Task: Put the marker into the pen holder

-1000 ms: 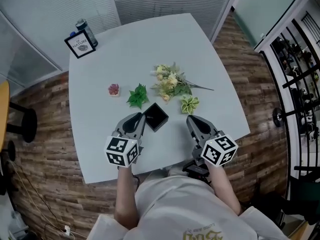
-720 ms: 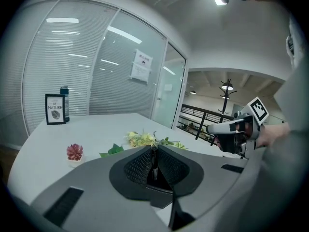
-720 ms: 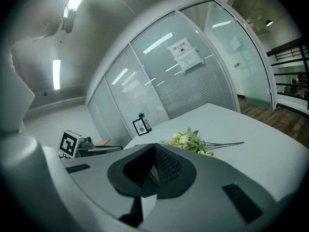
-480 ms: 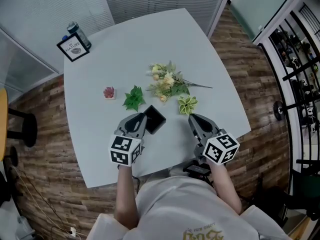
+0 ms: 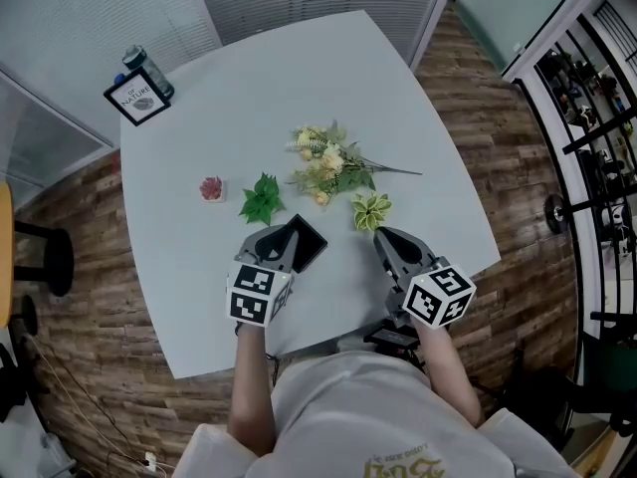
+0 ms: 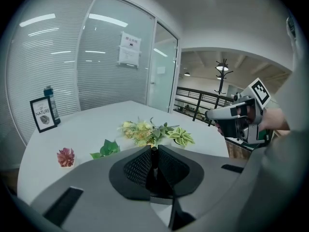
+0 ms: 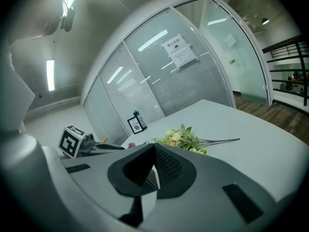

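Head view: left gripper (image 5: 282, 239) and right gripper (image 5: 384, 237) are side by side over the near edge of the grey worktop (image 5: 249, 118). Black square pen holder (image 5: 309, 239) is near the middle of the near edge, turned corner-on to it, with the left gripper's tips at its near-left wall. Right gripper is apart from it, tips just short of a variegated leaf sprig (image 5: 371, 210). Flower bunch (image 5: 326, 165) lies mid-worktop. Green leaf sprig (image 5: 262, 199) and small red succulent (image 5: 211, 188) lie toward the left edge. Framed card (image 5: 137, 98) and bottle (image 5: 139, 63) stand at the far left corner.

Left gripper view: jaws nearly together, clamped on a thin dark upright strip, apparently the pen holder's wall. Right gripper shows at the right.

Right gripper view: jaws closed tip to tip, nothing between them. Left gripper shows at the left.
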A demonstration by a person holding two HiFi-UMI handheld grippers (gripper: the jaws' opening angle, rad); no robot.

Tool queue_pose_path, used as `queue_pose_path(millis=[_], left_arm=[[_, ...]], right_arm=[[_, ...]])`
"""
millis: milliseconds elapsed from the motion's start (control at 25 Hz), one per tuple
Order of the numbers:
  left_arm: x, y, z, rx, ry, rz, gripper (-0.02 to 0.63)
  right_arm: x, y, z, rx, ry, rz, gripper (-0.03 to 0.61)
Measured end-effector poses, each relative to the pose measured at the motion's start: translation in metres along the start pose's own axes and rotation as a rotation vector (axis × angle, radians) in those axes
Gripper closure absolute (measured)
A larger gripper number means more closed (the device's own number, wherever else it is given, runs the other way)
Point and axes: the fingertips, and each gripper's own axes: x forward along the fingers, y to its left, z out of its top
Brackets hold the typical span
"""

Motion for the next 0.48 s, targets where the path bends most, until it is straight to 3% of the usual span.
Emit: queue_pose_path(millis=[480], left_arm=[[0.023, -0.001, -0.004, 0.042, 0.083, 0.026, 0.565]], right_arm=[[0.009, -0.015, -0.001, 0.019, 0.015, -0.009, 0.561]])
